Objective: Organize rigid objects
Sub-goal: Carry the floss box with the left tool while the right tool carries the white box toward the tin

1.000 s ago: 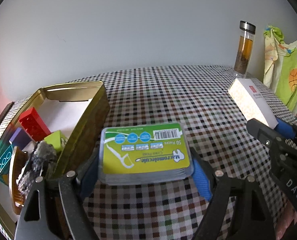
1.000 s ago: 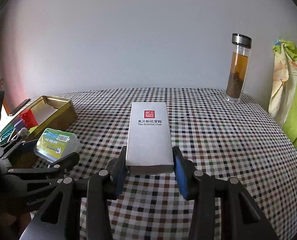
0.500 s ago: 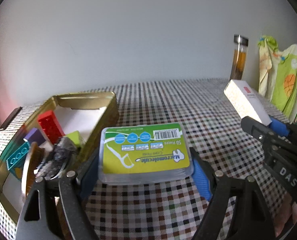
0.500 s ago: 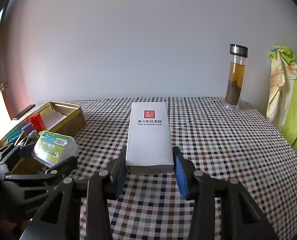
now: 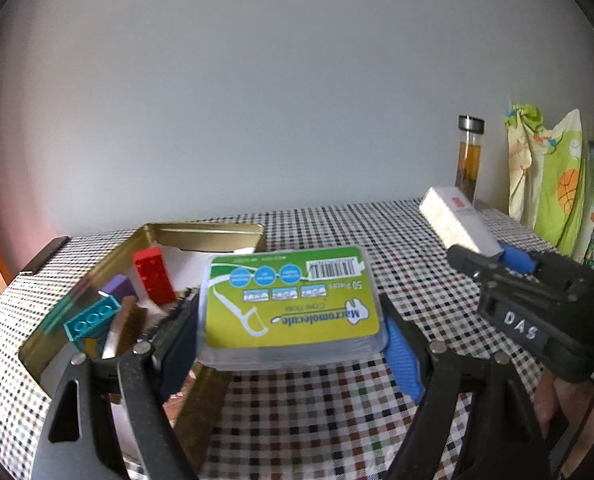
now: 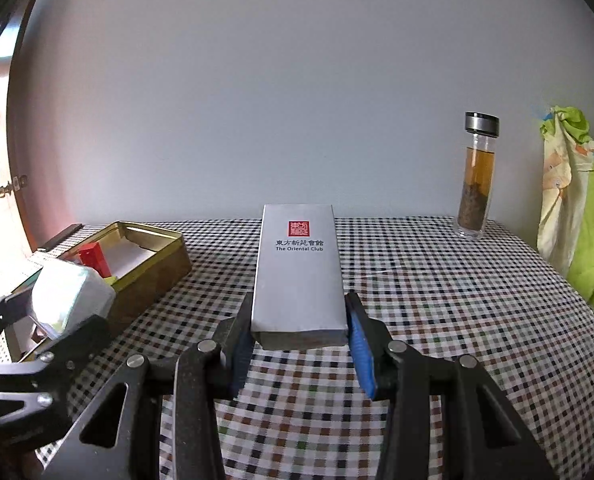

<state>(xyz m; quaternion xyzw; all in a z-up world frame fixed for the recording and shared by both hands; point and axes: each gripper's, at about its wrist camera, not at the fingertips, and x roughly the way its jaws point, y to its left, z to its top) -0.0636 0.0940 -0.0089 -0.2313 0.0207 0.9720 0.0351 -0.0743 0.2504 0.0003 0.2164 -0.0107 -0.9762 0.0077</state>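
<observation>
Floss box (image 5: 291, 306) clamped in left claw (image 5: 293, 340) above tin (image 5: 201, 234).

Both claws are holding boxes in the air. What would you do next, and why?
Probably carry the floss box, clamped in the left gripper, over the open gold tin and lower it in. The tin already holds toy bricks and sits just left of the box.
</observation>
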